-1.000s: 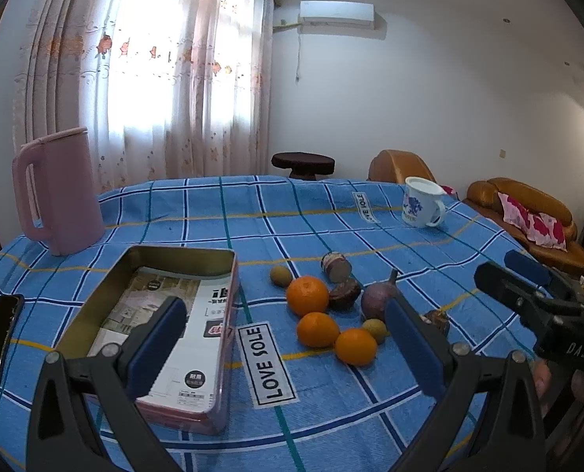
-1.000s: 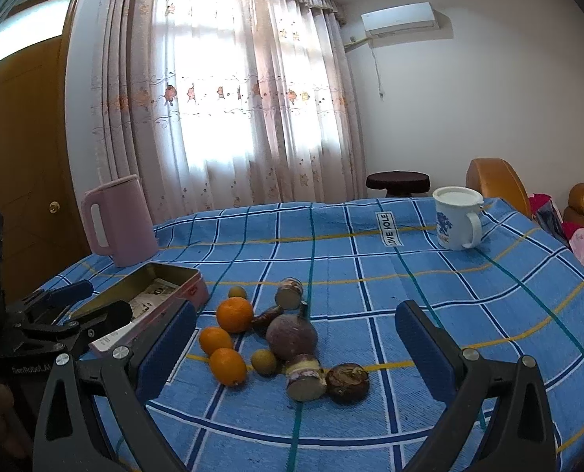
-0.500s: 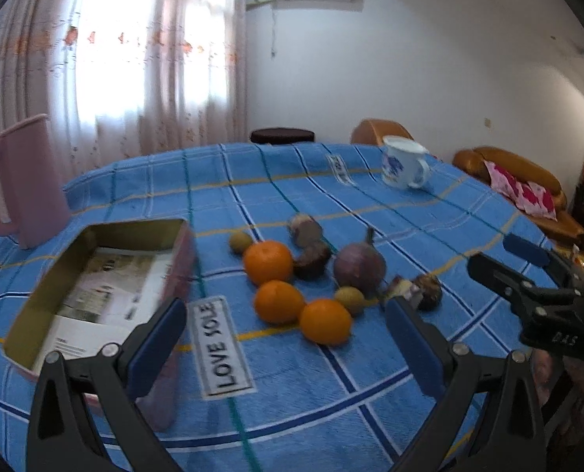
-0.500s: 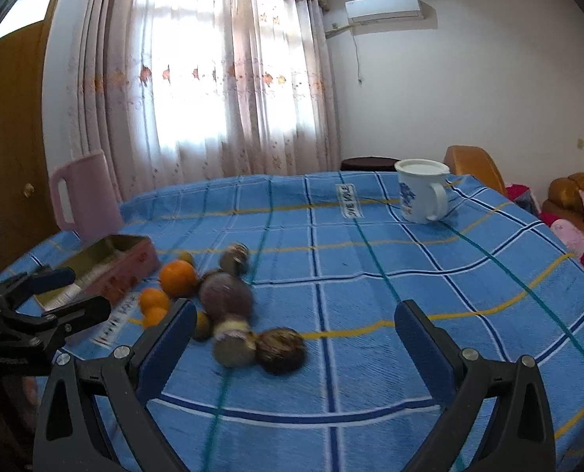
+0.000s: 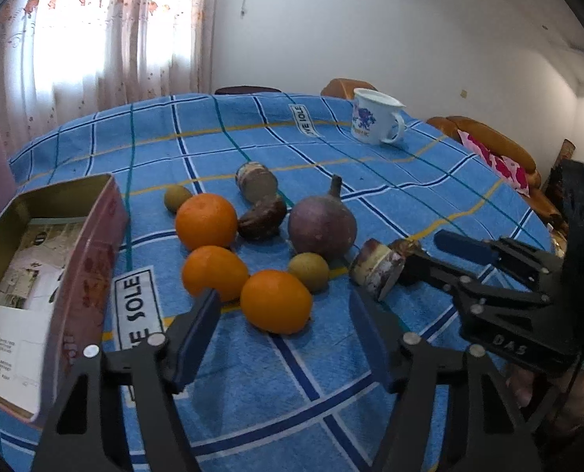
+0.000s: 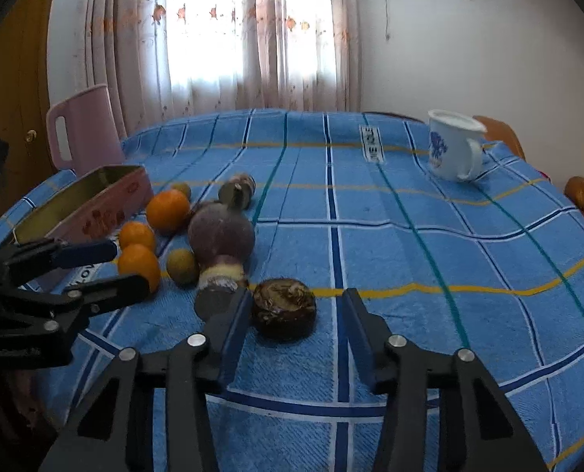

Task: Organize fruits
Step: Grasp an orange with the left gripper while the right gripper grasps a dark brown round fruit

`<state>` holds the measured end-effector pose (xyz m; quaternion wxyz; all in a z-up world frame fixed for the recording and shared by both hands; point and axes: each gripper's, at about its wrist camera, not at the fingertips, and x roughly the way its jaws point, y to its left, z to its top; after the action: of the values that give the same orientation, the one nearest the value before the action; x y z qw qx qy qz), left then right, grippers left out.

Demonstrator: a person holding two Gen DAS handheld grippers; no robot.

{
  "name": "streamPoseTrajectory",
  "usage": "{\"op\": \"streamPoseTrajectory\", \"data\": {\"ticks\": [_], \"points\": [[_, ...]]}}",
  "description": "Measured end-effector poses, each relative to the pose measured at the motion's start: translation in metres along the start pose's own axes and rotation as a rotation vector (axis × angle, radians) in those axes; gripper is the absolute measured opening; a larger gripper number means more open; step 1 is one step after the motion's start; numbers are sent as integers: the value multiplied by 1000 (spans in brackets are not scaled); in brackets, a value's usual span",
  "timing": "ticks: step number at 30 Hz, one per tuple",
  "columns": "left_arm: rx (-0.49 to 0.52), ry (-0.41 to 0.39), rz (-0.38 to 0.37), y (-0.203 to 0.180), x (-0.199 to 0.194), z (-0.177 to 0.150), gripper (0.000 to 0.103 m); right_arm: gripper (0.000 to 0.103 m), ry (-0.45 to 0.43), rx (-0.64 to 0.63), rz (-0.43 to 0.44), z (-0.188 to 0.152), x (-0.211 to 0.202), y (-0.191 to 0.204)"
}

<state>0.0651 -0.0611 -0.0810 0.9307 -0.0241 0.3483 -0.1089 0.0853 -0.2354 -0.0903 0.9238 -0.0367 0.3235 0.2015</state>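
On the blue checked tablecloth [image 5: 252, 373] a loose cluster of fruit lies just beside the open pink rectangular tin [image 5: 95, 259], which is lined with printed paper and holds no fruit yet. Largest is one round purple fruit with a stalk [image 5: 322, 226], probably heavy and firm, best taken across its widest part. Next come three glossy orange citrus fruits [image 5: 276, 301], round and likely to roll, with skin that gives a little, so a grip across the middle suits them. Three brown cut pieces with pale faces lie among them, the nearest a dark round one [image 6: 284, 308]; they look rough and should sit steady between flat pads. Smallest are two dull green-brown round fruits [image 5: 308, 271], light and easily nudged away. The left gripper [image 5: 288, 324] is closing with the nearest orange ahead of its pads, untouched; the right gripper [image 6: 295, 324] is closing around the dark cut piece, not yet pressing it
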Motion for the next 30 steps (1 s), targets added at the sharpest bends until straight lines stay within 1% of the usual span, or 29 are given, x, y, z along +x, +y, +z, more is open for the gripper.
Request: {"op": "streamPoseTrajectory", "data": {"ticks": [1,2,5,7,8,10,11,14,15,22,28,30], "points": [[-1,7,-5,0,3,1,67,49,4,9,8,1,0,-2],[-5,13,-9,1,5,2,62,49,13,11,11,3,2,-2],[5,18,3,0,10,5,62,49,51,-19,21,9,11,1],[16,19,10,-3,13,7,62,48,94,-30,37,12,20,2],[16,19,9,-2,13,8,62,42,109,-34,50,11,23,2],[15,23,-4,-1,12,6,58,41,103,-39,66,10,21,2],[13,23,-6,0,11,5,51,41,99,-43,70,9,20,3],[12,21,-12,1,10,4,46,41,78,-54,64,8,17,5],[9,15,-19,2,9,4,41,41,69,-56,58,8,15,6],[20,6,-30,1,5,2,41,41,2,-28,62,8,5,1],[11,-45,-53,4,-4,0,41,41,-66,-35,56,5,-5,3],[4,-65,-51,6,-8,0,41,41,-87,-30,57,5,-8,2]]}}
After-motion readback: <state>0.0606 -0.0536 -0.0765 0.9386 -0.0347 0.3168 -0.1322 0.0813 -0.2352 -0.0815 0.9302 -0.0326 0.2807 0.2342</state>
